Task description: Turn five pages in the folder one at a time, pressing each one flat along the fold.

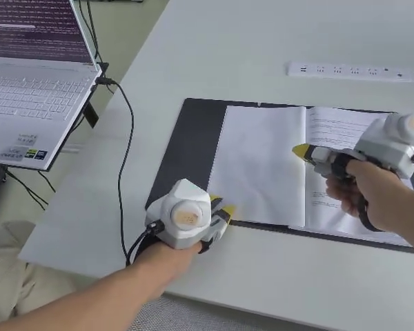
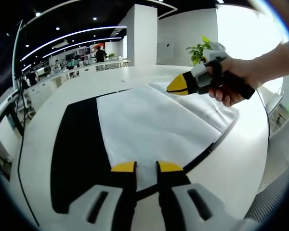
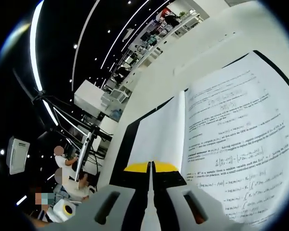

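- Jaws of your right gripper point(image 1: 300, 152) are clenched empty at the fold point(image 1: 306, 124), likely pressing the page point(image 1: 259, 162) flat.
- Your left gripper point(image 1: 221, 210), jaws slightly parted, sits at the open folder's point(image 1: 186, 152) 7 o'clock edge, likely steadying it.

Black folder point(image 1: 186, 138); blank page point(image 1: 259, 162) plain white; printed page point(image 1: 338, 127) white with fine black lines of text; desk point(image 1: 214, 55) pale grey.

Bright, even daylight floods the pale tabletop point(image 1: 228, 41), leaving only soft shadows. In the left gripper view a patch of glare point(image 2: 245, 29) blows out white, and ceiling light strips point(image 2: 72, 34) bow with the fisheye. Print on the page point(image 3: 231, 134) stays sharp; the edges smear.
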Tool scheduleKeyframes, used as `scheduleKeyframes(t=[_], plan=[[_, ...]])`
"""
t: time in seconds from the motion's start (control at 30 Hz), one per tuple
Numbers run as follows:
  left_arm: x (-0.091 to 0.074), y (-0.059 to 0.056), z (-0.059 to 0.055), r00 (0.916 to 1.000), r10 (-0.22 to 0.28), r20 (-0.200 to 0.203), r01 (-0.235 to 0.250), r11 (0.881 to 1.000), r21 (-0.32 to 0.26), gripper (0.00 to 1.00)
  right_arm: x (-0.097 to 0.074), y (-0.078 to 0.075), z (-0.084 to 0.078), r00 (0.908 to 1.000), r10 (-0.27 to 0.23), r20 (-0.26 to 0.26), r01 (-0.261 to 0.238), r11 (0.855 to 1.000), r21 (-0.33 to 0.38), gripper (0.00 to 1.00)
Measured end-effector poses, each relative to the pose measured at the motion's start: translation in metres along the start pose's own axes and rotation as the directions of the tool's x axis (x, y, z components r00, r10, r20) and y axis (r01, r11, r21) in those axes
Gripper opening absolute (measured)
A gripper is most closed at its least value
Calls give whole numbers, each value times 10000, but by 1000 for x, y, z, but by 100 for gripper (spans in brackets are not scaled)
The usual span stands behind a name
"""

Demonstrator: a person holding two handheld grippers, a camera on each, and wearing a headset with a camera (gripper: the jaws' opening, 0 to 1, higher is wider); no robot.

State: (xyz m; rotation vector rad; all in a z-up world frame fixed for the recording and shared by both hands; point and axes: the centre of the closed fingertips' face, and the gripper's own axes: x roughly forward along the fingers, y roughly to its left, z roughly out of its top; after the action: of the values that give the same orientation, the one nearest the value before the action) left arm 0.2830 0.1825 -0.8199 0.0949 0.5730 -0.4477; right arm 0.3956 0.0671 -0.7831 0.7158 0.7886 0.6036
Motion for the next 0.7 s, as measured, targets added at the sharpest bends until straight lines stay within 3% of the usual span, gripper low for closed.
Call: scheduleKeyframes(t=[0.23, 0.7], plan=[[-1, -1, 0, 10000, 7, -7, -6, 9996, 265, 14, 10, -15, 18, 9994, -185, 277, 174, 9991, 380, 0], [-2, -2, 1, 10000, 43, -23, -42, 9997, 228, 14, 37, -32, 44, 9964, -331, 780, 216, 9892, 1447, 0]])
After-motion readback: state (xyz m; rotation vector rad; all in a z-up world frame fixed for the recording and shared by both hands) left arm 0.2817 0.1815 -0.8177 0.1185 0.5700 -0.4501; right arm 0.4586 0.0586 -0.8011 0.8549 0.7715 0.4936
